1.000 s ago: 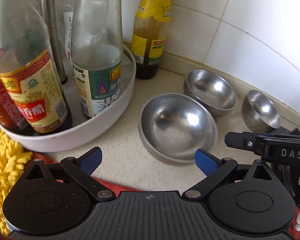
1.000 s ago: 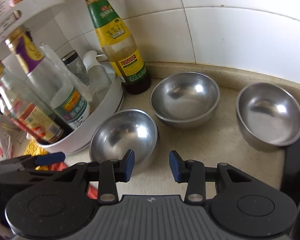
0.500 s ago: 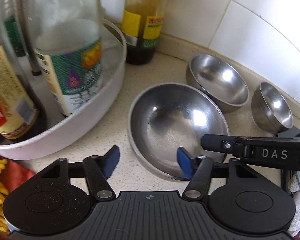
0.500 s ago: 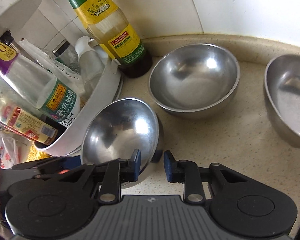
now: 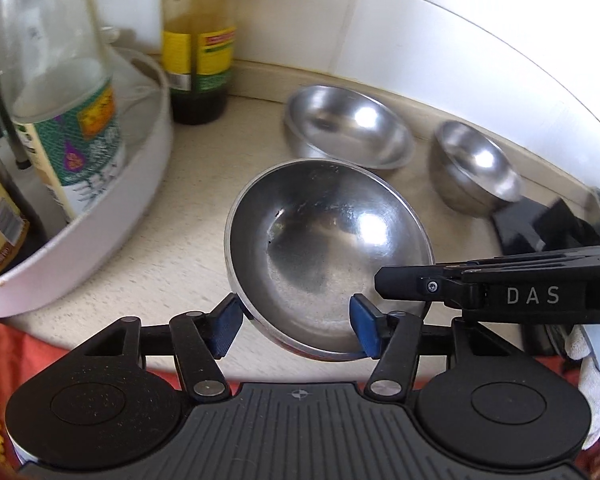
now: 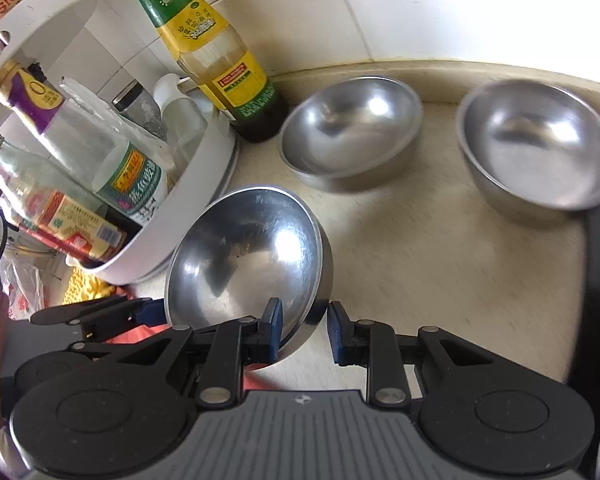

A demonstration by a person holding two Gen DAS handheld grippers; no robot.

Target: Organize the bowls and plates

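While blurred, far bowl (image 6: 350, 128) looks steel.

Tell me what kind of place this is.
Most likely a home kitchen counter: white wall tiles behind a speckled countertop, a green-labelled sauce bottle beside a white rack of condiment bottles, and steel bowls set out on the counter.

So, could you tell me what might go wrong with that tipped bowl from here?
The tipped steel bowl is smooth, and the right gripper only straddles its rim, so it may slip and clatter. The left gripper crowds the same bowl, so the two could clash.
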